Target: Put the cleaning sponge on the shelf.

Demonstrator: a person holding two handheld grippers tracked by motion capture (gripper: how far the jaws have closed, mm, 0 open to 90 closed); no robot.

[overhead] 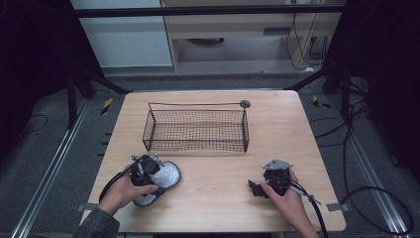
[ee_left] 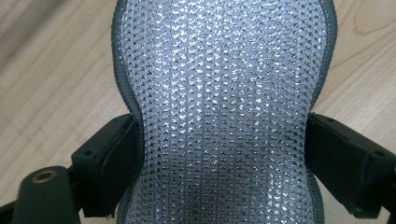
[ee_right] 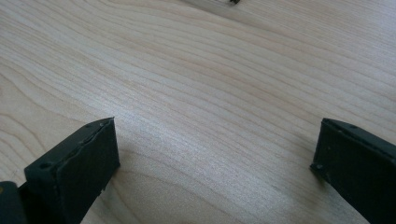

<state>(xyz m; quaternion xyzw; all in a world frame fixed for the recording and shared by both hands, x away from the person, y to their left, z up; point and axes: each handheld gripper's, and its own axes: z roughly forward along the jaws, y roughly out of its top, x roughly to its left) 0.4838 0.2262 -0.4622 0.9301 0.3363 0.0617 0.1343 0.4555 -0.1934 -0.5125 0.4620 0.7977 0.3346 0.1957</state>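
A silver sponge (ee_left: pixel 224 112) with glittering knit mesh, dark-grey edged, between black jaws.

each hand carries a blocky black gripper. the left gripper (overhead: pixel 147 171) has a black cable looping from its rear, and in the left gripper view its flat, matte jaws show small round screw holes and a brass-coloured ring at the lower left. the right gripper (overhead: pixel 274 178) wears a grey three-cornered plate on top, with a black cable trailing behind it. its jaws are plain black slabs with dotted edges. a dark greenish sleeve (overhead: pixel 96 225) covers the left forearm.
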